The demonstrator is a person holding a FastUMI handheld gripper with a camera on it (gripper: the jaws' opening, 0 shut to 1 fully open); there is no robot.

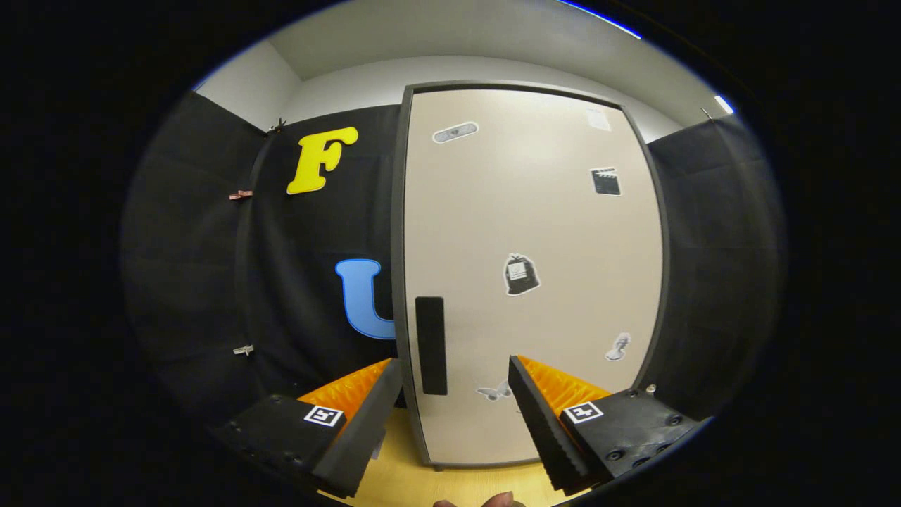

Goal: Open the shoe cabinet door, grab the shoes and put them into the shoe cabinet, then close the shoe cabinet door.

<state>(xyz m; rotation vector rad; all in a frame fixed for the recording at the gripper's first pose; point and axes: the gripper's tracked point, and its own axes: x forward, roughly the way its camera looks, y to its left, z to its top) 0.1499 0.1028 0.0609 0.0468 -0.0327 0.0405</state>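
Note:
The shoe cabinet stands just ahead of me, a tall beige box with a dark frame. Its door is closed and carries several small stickers. A dark vertical handle sits along the door's left edge, low down. My gripper is open, its two fingers spread wide. The handle lies in the gap between them, closer to the left finger, a short way beyond the tips. The right finger points at the lower door panel. Nothing is held.
The cabinet rests on a light wooden surface below my fingers. Black cloth walls close in on the left and right of the cabinet. A fingertip of a person's hand peeks in beneath the fingers.

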